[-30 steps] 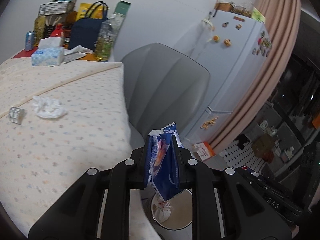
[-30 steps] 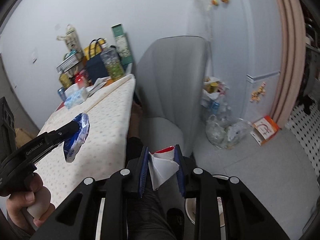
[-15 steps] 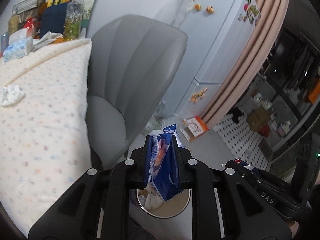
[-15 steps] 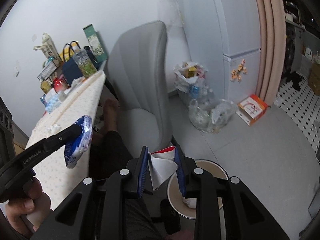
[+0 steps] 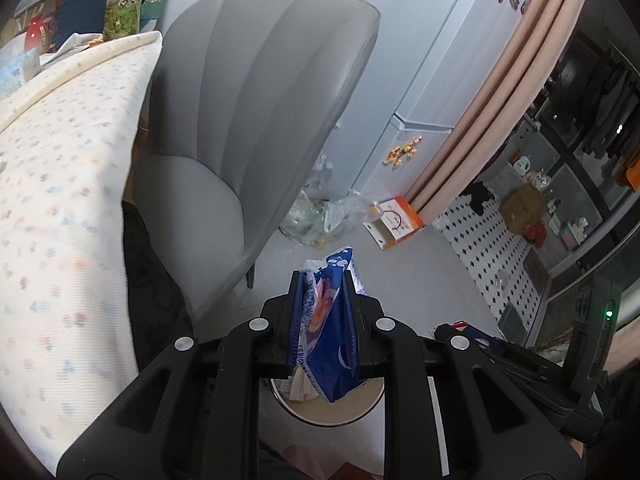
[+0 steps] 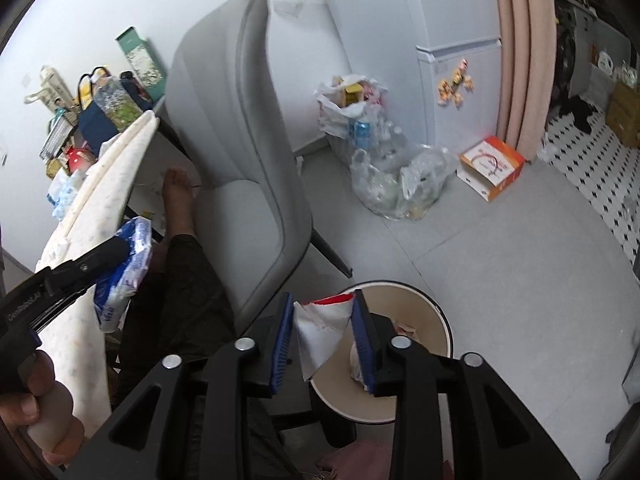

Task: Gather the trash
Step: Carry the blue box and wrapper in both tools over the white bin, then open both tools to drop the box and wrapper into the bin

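On the floor beside the grey chair [image 6: 240,160] stands the round bin [image 6: 424,300]. Left gripper [image 5: 323,276] hangs over it, clamped on a blue wrapper [image 5: 328,332]. Right gripper [image 6: 323,300] is above the rim; its jaws have just been opening, with the white-and-red wrapper [image 6: 320,328] between them, touching the right pad.

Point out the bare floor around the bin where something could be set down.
The grey floor lies bare between the bin, the orange box and the patterned tiles. It is crowded behind the grey chair, where plastic bags pile against the fridge. A person's leg fills the gap between chair and table.
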